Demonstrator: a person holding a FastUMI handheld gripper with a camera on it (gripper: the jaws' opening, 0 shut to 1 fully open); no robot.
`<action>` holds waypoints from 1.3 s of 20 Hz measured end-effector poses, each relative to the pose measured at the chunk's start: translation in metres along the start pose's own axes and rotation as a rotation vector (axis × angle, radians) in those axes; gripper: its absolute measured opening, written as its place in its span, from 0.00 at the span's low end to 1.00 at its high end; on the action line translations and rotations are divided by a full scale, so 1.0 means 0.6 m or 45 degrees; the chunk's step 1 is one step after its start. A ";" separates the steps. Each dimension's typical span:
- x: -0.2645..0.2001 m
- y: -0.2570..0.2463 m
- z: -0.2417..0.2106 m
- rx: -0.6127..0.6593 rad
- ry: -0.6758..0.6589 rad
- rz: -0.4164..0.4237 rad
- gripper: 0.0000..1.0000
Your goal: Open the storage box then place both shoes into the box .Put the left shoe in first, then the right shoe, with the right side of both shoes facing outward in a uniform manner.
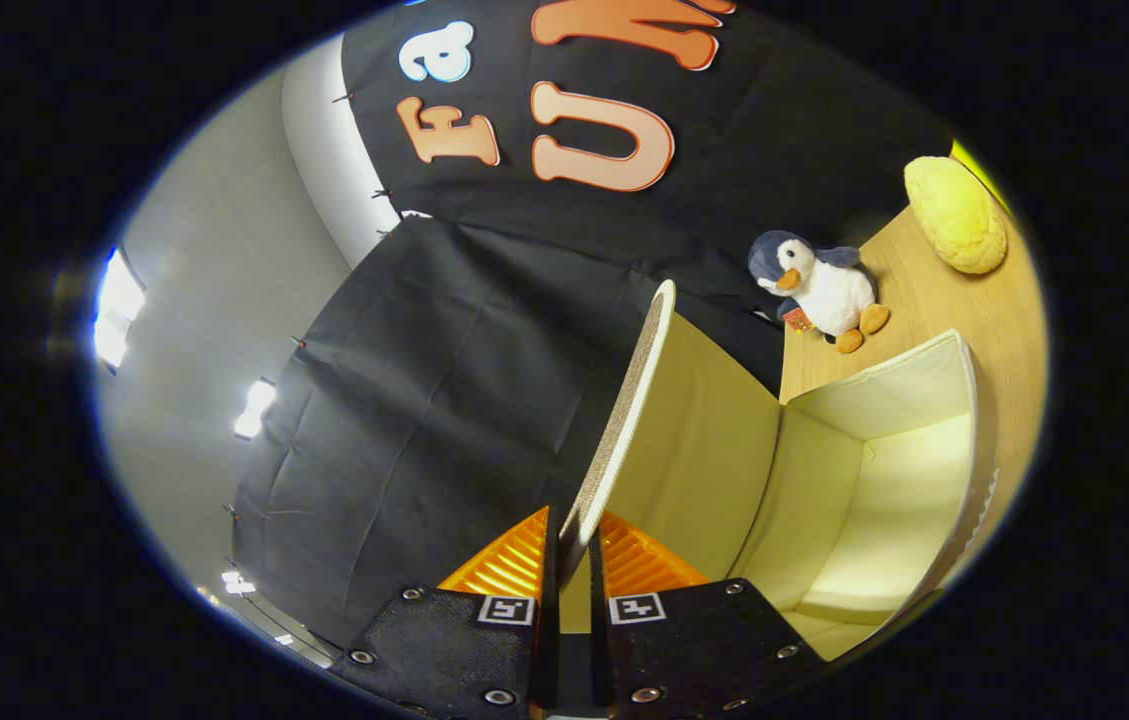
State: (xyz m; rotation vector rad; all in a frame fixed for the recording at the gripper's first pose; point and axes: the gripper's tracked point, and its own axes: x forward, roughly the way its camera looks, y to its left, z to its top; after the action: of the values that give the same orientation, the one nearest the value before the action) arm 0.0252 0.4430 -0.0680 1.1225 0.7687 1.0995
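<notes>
1. The cream fabric storage box, a soft-walled rectangular bin, is seen standing on the light wooden tabletop, with its hollow interior exposed and nothing visible inside it.
2. The box's flat cream lid, trimmed with a woven edge, is seen edge-on, raised steeply from the box along what looks like a hinge side, so that the opening is cleared for loading.
3. The gripper is pressed together on the lid's free edge, which is pinched between both fingers; the pinch appears to be what keeps the flap lifted.
4. The hold is taken at the lid's outer rim, away from the box's hinge side, probably because the flap is turned most easily from there.
5. A plush penguin with a grey head, white belly and orange feet is seen beyond the box on the tabletop, and a yellow knobbly rounded object lies further beyond the box still.
6. The opening step is judged to be nearly complete; the lid would still have to be laid back clear of the box before the left shoe is brought in.
7. The lid, being soft, is judged liable to fall shut over the box if released too early.
</notes>
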 end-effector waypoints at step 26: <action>-0.223 -0.131 0.135 -0.470 -0.274 -0.647 0.93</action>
State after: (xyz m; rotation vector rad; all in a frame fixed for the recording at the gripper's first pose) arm 0.0803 0.2872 -0.1256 0.6657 0.6030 0.6423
